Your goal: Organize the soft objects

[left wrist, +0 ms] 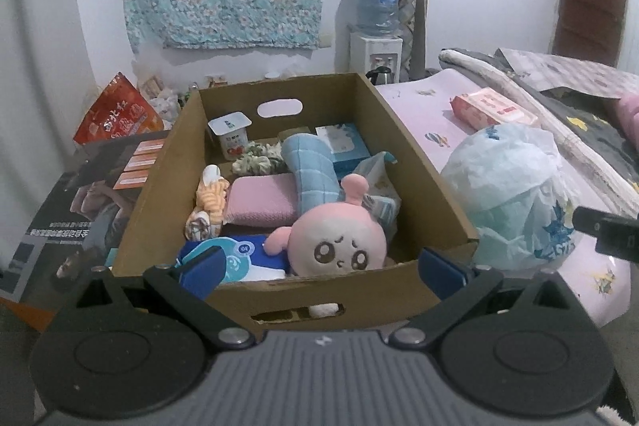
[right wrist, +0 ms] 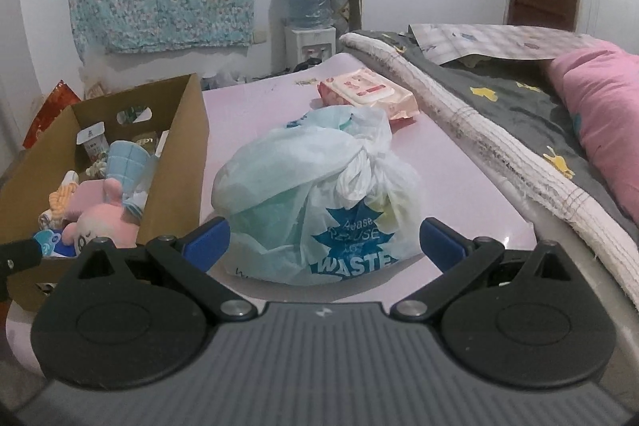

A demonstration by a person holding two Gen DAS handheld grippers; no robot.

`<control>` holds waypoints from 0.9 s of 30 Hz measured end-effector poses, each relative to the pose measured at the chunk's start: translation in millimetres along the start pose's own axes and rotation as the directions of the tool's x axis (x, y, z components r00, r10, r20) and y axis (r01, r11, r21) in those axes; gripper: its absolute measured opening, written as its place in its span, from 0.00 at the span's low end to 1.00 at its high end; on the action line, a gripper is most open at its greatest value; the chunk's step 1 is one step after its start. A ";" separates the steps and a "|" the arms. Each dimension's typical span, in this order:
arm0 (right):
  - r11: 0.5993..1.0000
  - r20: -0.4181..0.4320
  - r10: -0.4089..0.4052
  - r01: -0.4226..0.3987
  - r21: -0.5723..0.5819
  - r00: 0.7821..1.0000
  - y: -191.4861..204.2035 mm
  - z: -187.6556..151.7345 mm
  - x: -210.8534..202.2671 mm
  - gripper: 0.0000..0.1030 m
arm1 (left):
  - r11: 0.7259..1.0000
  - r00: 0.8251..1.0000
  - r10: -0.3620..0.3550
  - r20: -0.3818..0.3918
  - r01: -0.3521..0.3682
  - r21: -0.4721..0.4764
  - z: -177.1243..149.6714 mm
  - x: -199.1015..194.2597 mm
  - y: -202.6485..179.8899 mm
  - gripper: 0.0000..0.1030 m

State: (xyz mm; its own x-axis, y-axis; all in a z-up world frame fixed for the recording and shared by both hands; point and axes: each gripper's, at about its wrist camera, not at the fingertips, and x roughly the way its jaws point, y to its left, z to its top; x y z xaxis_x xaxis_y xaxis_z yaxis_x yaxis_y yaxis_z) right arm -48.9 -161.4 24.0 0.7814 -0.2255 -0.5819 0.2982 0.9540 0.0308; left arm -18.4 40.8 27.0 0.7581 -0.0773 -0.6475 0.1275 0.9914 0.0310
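Note:
A cardboard box [left wrist: 419, 162] [right wrist: 175, 170] sits on the pink bed sheet [right wrist: 459, 186]. Inside lie a pink plush toy [left wrist: 339, 242] [right wrist: 100, 222], a blue quilted cloth [left wrist: 315, 170], a pink towel [left wrist: 261, 200], a yellow knit toy [left wrist: 211, 198] and a green scrunchie [left wrist: 259, 158]. My left gripper [left wrist: 319, 266] stands open at the box's near wall with nothing between its fingers. A tied plastic bag [right wrist: 319, 202] [left wrist: 515, 194] full of soft things rests right of the box. My right gripper [right wrist: 323, 242] is open, its fingers on either side of the bag's near end.
A pink wet-wipes pack [right wrist: 367, 90] [left wrist: 491, 106] lies beyond the bag. A folded quilt [right wrist: 479, 138] and pink pillow [right wrist: 603, 106] lie along the right. A yogurt cup [left wrist: 231, 134] and small boxes are also in the carton. A water dispenser [left wrist: 377, 26] stands by the wall.

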 end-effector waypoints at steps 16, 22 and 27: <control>0.999 -0.043 0.007 -0.005 0.036 0.999 -10.7 0.5 8.0 0.99 | 0.999 0.998 0.044 -0.051 -0.043 0.013 1.3 4.7 -0.9 1.00; 1.000 -0.069 0.005 -0.005 0.002 0.998 -7.3 -1.6 9.2 0.99 | 0.997 0.993 0.079 -0.082 -0.080 -0.014 -1.0 6.7 2.6 1.00; 1.000 -0.087 0.021 -0.020 0.014 0.996 -7.4 -2.7 8.6 0.99 | 0.995 0.991 0.085 -0.105 -0.089 -0.036 -0.6 6.1 4.6 1.00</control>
State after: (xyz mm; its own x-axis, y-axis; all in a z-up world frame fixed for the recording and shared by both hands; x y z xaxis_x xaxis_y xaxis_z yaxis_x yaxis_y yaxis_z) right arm -45.9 -169.9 16.7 0.7369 -0.1869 -0.6497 0.2901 0.9555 0.0541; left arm -13.6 44.9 22.7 0.6947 0.0188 -0.7191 0.0365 0.9974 0.0614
